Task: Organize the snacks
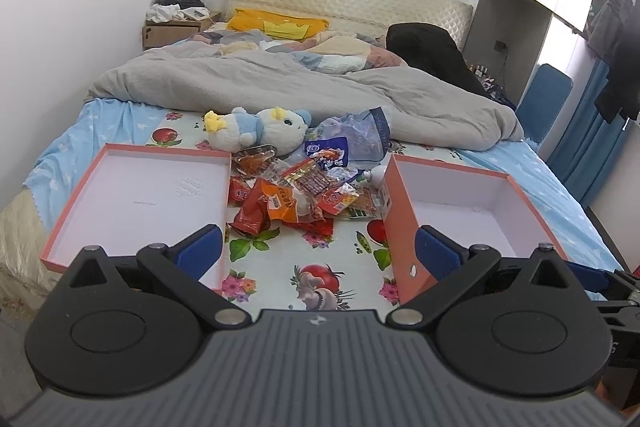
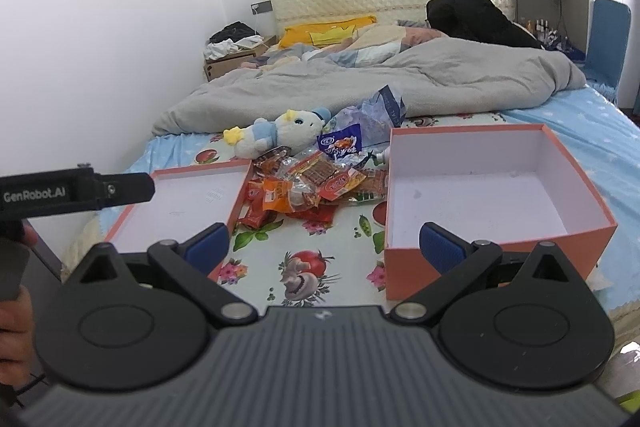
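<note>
1. Both grippers, left (image 1: 319, 247) and right (image 2: 325, 245), hovered with jaws wide and empty.
2. Snack packets (image 1: 298, 193) lay heaped between the lid (image 1: 132, 203) and box (image 2: 480, 195); labels were too blurred to read.

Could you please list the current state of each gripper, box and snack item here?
left gripper: open, holding nothing
right gripper: open, holding nothing
shallow lid: open side up, empty
deep box: open, empty
snack packets: piled loose between lid and box
plush toy: lying on its side
</note>
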The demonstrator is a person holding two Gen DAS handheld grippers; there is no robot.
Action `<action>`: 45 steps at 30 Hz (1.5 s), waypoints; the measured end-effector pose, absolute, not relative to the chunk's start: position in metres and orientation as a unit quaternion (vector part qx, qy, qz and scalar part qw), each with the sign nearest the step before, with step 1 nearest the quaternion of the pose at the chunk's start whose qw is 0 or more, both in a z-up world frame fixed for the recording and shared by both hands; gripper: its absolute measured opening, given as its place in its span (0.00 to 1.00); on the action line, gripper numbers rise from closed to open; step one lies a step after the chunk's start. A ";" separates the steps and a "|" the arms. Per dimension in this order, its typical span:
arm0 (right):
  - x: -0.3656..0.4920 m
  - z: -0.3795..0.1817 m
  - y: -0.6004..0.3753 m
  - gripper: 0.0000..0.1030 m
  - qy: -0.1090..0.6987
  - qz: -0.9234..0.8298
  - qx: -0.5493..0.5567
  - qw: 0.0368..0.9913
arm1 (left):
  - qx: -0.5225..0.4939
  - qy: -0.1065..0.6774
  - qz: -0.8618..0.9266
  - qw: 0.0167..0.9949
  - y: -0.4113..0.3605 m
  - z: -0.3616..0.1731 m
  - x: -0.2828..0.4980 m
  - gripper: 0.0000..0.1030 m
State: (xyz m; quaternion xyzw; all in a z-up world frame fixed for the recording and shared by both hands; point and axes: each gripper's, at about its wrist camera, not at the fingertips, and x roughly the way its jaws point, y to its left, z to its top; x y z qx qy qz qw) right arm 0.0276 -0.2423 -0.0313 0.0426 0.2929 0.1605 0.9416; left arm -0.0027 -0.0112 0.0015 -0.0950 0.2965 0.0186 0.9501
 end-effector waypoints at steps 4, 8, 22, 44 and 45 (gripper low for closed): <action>0.023 -0.031 -0.247 1.00 0.283 0.175 0.055 0.941 | -0.088 0.295 0.019 0.951 -0.013 0.002 -0.003 1.00; 0.021 -0.033 -0.247 1.00 0.281 0.176 0.051 0.942 | -0.087 0.301 0.018 0.950 -0.014 -0.001 -0.001 1.00; 0.026 -0.045 -0.246 1.00 0.301 0.157 0.056 0.939 | -0.095 0.316 0.026 0.944 -0.003 -0.017 0.004 1.00; 0.027 -0.070 -0.238 0.84 0.294 0.181 0.047 0.937 | -0.126 0.353 0.036 0.926 0.024 -0.064 0.015 1.00; 0.028 -0.071 -0.238 0.84 0.291 0.181 0.045 0.938 | -0.126 0.354 0.036 0.926 0.026 -0.066 0.016 1.00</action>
